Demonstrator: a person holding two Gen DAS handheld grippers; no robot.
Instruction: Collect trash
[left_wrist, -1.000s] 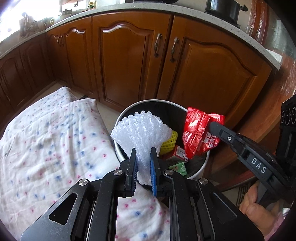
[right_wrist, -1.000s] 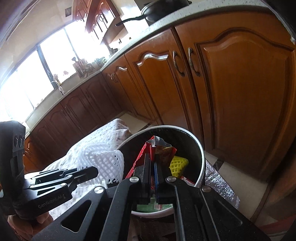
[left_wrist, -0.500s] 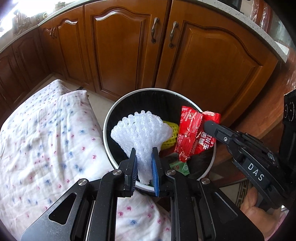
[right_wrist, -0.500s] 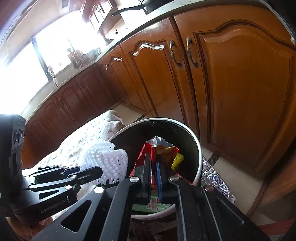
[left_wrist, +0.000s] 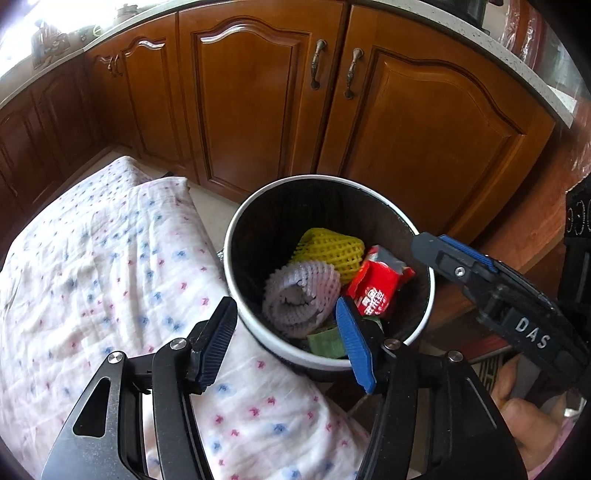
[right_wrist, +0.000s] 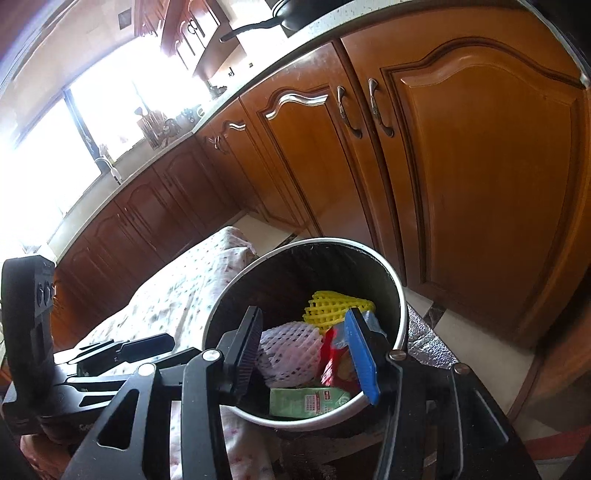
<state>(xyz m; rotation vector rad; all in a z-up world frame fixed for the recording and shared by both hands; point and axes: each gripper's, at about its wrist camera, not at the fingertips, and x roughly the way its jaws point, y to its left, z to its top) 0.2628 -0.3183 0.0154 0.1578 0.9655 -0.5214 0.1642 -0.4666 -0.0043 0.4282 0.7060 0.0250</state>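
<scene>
A round trash bin (left_wrist: 236, 229) with a white rim and black inside stands on the floor by the cabinets; it also shows in the right wrist view (right_wrist: 400, 295). Inside lie a white foam net (left_wrist: 301, 295) (right_wrist: 288, 352), a yellow foam net (left_wrist: 328, 249) (right_wrist: 332, 304), a red snack wrapper (left_wrist: 376, 284) (right_wrist: 338, 360) and a green carton (right_wrist: 306, 400). My left gripper (left_wrist: 288, 334) is open and empty just above the bin's near rim. My right gripper (right_wrist: 306, 345) is open and empty above the bin; it shows at the right in the left wrist view (left_wrist: 443, 249).
A white cloth with pink and blue dots (left_wrist: 110, 277) covers a surface left of the bin. Wooden cabinet doors (left_wrist: 424, 122) and a stone counter edge (left_wrist: 517, 62) stand behind it. A silvery mat (right_wrist: 421, 339) lies on the floor at the right.
Both grippers opened. The white foam net fell from my left gripper and the red wrapper from my right gripper; both now lie in the bin.
</scene>
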